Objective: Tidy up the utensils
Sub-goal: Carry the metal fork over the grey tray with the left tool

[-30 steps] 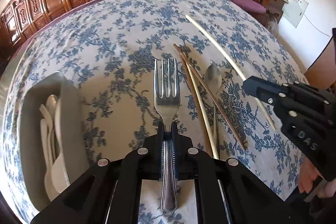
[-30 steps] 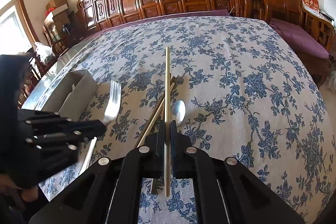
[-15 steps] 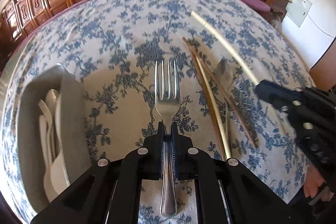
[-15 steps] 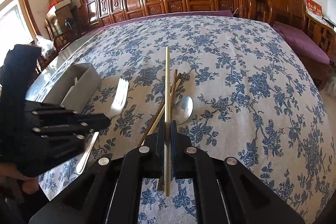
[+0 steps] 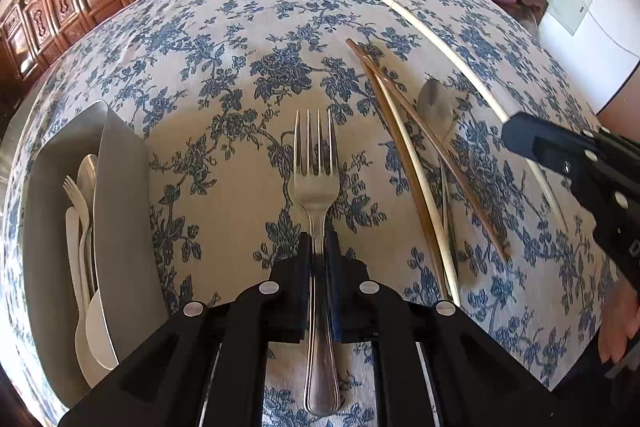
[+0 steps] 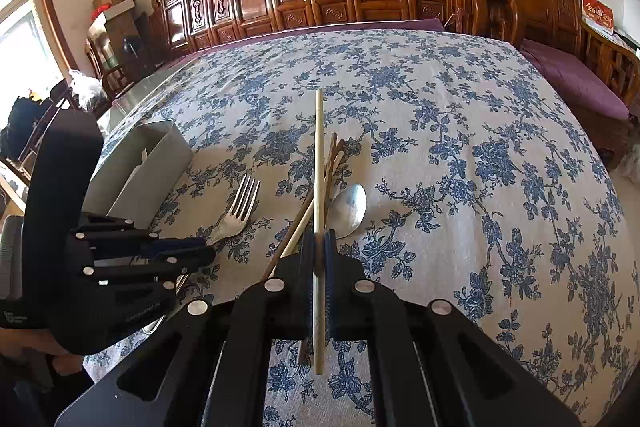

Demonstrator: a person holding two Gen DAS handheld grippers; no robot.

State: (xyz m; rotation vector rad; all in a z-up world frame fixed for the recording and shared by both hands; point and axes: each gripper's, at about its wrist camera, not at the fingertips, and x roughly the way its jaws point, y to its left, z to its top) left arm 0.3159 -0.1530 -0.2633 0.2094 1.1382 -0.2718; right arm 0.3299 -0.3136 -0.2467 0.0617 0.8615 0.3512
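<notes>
On your left the grey tray (image 5: 120, 195) waits with cutlery inside, your left gripper (image 5: 318, 251) pinches the fork (image 5: 316, 163) by its neck, your right gripper (image 6: 319, 247) clamps 1 pale chopstick (image 6: 318, 163), and either could pivot or slip out if you swing fast.

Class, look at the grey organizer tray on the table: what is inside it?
The grey tray holds pale utensils: a fork, spoons and other pieces. A divider hides part of them; the other compartment's contents are not visible.

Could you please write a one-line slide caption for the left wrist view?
Left gripper clamps a steel fork above the floral tablecloth, with the grey utensil tray beside it.
</notes>
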